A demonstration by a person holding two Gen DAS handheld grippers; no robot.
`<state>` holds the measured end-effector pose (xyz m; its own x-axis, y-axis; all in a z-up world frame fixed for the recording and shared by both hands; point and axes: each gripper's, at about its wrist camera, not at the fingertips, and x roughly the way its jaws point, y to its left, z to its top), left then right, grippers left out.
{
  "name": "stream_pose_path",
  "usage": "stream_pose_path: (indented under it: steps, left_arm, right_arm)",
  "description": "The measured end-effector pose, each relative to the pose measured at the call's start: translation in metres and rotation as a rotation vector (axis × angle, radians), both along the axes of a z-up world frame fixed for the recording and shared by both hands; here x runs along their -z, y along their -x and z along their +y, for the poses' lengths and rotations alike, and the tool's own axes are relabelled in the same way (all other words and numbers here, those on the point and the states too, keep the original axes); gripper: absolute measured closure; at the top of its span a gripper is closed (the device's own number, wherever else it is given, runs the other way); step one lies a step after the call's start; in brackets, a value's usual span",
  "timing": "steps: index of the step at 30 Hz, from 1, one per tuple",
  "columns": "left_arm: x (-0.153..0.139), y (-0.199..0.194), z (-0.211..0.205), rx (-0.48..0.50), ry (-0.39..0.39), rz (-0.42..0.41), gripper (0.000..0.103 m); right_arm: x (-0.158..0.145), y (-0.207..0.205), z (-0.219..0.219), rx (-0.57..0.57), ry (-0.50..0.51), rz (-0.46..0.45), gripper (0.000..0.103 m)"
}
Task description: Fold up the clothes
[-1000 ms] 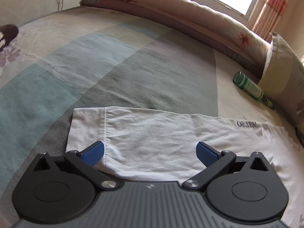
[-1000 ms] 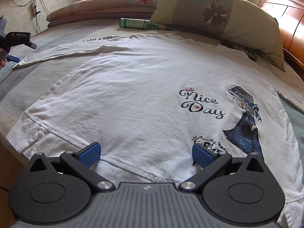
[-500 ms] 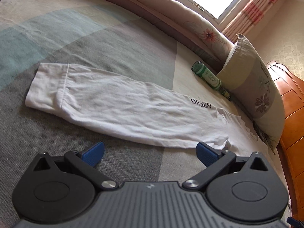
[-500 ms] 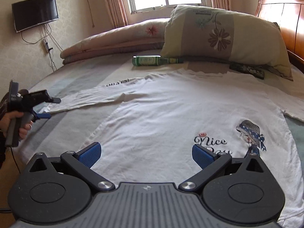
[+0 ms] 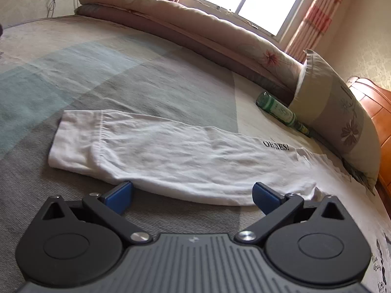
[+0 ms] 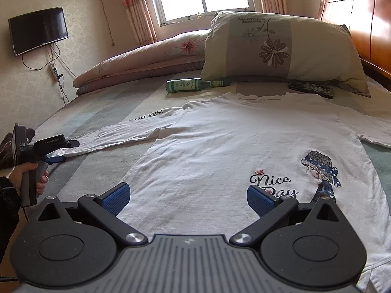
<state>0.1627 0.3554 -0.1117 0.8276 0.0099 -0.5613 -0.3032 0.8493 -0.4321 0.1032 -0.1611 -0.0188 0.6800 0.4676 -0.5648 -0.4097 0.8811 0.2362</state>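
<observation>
So since half a second back the left gripper (image 5: pixel 192 196) has come in closer to the sleeve (image 5: pixel 156 151), and its blue pads now sit right at the near edge of the fabric, while the right gripper (image 6: pixel 187 199) has pulled up and back a bit, so more of the room shows over the bed (image 6: pixel 102 161). Hard to say whether the left pads actually touch the cloth or just hang over it. The right one blocks the shirt's hem, and the far sleeve is cut off at the frame edge. Both grippers are spread wide with nothing pinched between the pads. The white long-sleeve shirt (image 6: pixel 234 151) lies flat and face up on the bed, collar toward the pillow (image 6: pixel 281 48), a "Nice Day" print and a girl in a hat on the chest, partly covered by the right pad. Its sleeve stretches out straight across the grey and teal bedspread, a bit wrinkled, with "OH,YES!" printed near the shoulder. A green bottle (image 6: pixel 188 85) lies on its side just beside the pillow. The person's hand (image 6: pixel 29 173) grips the left handle at the bed's edge.
</observation>
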Motion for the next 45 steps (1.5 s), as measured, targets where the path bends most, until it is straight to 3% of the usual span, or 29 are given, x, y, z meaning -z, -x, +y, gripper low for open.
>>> stream_pose_path:
  steps: [4,6,9,13,16,22,24,28,32,35,45]
  left_arm:
    - [0.001,0.010,0.020,-0.096,0.056,-0.030,0.001]
    - [0.002,0.015,0.031,-0.149,0.164,-0.052,0.001]
    - [0.009,0.025,0.050,-0.234,0.394,-0.097,0.001]
    - [0.014,0.023,0.065,-0.308,0.537,-0.088,0.001]
    - [0.013,0.009,0.068,-0.323,0.538,-0.059,0.001]
    - [0.016,0.000,0.059,-0.410,0.536,-0.099,0.001]
    - [0.015,-0.003,0.045,-0.390,0.505,-0.101,0.001]
    - [0.020,-0.018,0.020,-0.248,0.560,-0.118,0.001]
    - [0.017,-0.032,0.006,-0.210,0.445,-0.134,0.001]
    - [0.013,-0.029,0.009,-0.237,0.336,-0.166,0.001]
    - [0.011,-0.041,0.008,-0.375,0.237,-0.209,0.001]
  right_arm:
    - [0.003,0.000,-0.006,0.024,-0.006,0.017,0.000]
    - [0.003,0.001,-0.009,0.035,-0.009,0.022,0.000]
    - [0.005,0.001,-0.011,0.047,-0.013,0.027,0.000]
    - [0.010,-0.002,-0.012,0.060,-0.034,0.056,0.000]
    - [0.013,-0.002,-0.011,0.065,-0.040,0.067,0.000]
    - [0.016,-0.002,-0.016,0.098,-0.053,0.091,0.000]
    - [0.017,-0.003,-0.018,0.111,-0.057,0.096,0.000]
    - [0.021,-0.005,-0.019,0.126,-0.067,0.120,0.000]
    - [0.021,-0.005,-0.019,0.131,-0.069,0.124,0.000]
    - [0.018,-0.003,-0.021,0.137,-0.060,0.106,0.000]
    - [0.024,-0.006,-0.021,0.144,-0.054,0.114,0.000]
